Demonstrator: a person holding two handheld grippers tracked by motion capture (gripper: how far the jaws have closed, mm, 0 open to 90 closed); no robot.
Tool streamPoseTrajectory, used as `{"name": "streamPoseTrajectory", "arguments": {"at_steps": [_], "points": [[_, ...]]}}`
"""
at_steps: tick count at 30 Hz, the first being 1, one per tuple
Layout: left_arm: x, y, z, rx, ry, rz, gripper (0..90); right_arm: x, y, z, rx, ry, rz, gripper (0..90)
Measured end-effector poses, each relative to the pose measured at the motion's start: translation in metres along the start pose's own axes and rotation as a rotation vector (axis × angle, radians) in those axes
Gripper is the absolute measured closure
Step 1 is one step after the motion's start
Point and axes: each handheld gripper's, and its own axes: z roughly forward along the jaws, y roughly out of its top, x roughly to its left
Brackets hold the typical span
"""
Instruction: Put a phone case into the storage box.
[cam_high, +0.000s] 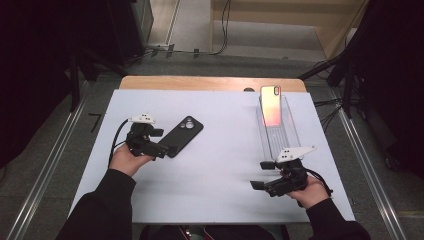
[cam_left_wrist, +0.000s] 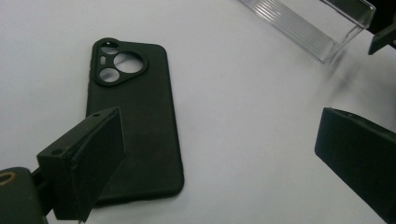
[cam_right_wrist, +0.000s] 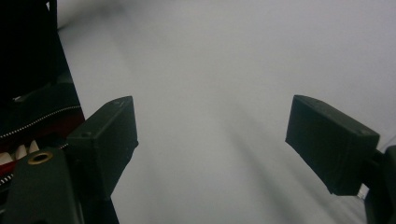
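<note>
Tool work comes first on the left: the left tool stands with its jaws wide apart and holds nothing, one jaw over the near end of the black phone case and the other well off to the side above bare tabletop. The case lies flat, camera cutout facing up, on the left half of the tabletop, touching nothing else. To take it well, I judge the tool should shift sideways until both jaws bracket the case's long edges, then drop low so the jaws meet its thin sides rather than skid over its top; the soft shell may flex, so a gentle squeeze seems wise.

The left hand grips its tool from below, forearm coming in from the near edge, wrist angled toward the case. The right tool also gapes open and empty, held low near the front right, just short of the clear tray in which a phone rests.
</note>
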Motion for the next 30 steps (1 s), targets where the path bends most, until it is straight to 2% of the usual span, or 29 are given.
{"name": "streamPoseTrajectory", "arguments": {"at_steps": [6, 9, 12, 19, 25, 27, 30], "points": [[0.012, 0.008, 0.009, -0.01, 0.005, -0.02, 3.5, -0.001, 0.0, 0.0, -0.003, 0.002, -0.001, 14.8], [0.015, 0.012, 0.014, -0.013, 0.012, -0.019, 3.8, -0.001, 0.0, 0.0, -0.002, -0.001, 0.003, 14.8], [0.017, 0.017, 0.019, -0.003, 0.042, -0.001, 6.0, -0.001, 0.0, -0.001, -0.003, 0.0, 0.004, 14.8], [0.025, 0.025, 0.03, -0.016, 0.034, -0.01, 6.1, -0.001, 0.0, -0.001, -0.002, -0.001, 0.007, 14.8], [0.027, 0.033, 0.041, 0.001, 0.068, -0.001, 7.8, -0.001, 0.0, -0.002, -0.009, -0.003, 0.009, 14.8], [0.026, 0.034, 0.043, -0.004, 0.093, 0.008, 13.1, -0.002, 0.0, -0.002, -0.01, -0.003, 0.009, 14.8], [0.028, 0.033, 0.046, -0.009, 0.087, 0.003, 13.4, -0.002, -0.001, -0.002, -0.012, -0.002, 0.011, 14.8]]}}
